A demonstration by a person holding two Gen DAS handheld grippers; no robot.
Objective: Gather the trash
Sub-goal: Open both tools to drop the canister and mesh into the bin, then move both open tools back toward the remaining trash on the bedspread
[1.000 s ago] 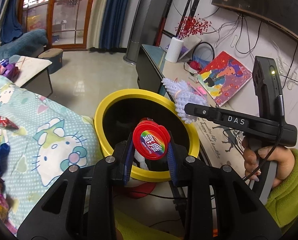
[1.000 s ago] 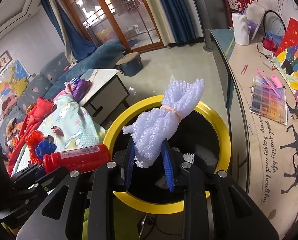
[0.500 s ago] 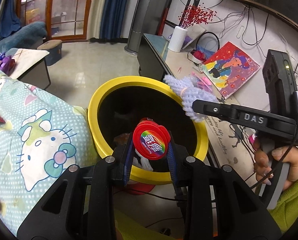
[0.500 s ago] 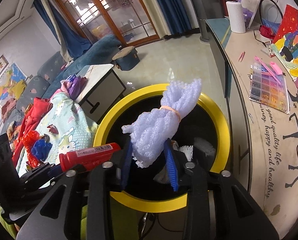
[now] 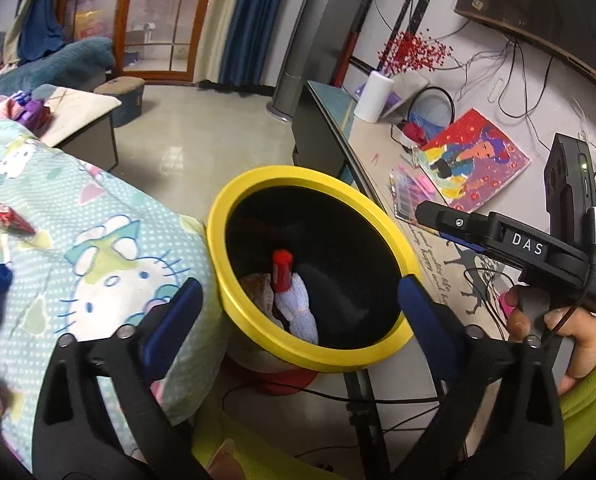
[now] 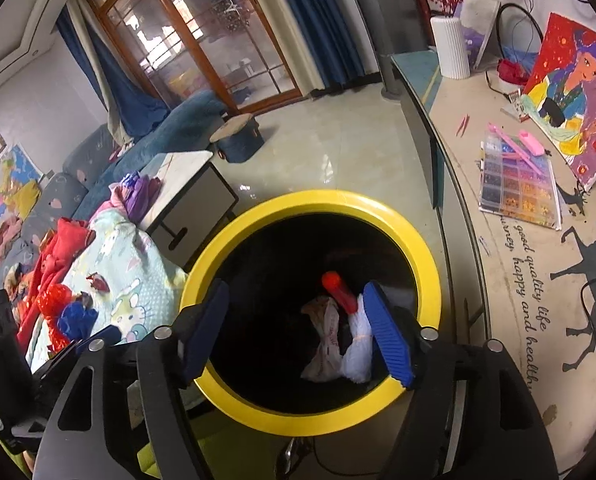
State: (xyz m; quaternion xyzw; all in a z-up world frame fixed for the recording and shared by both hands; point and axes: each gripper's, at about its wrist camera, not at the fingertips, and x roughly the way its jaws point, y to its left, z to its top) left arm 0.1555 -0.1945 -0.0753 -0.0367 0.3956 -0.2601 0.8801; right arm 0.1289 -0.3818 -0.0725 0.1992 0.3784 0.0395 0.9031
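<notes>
Red bottle upright in yellow-rimmed bin, cap uppermost.

Bin mouth unobstructed from above; both claws spread wide over it, nothing between the pads. Bin bottom crowded: red tube, foam bundle, crumpled wrapper touching. Bed edge presses the bin's left side; counter edge close on its right.
</notes>
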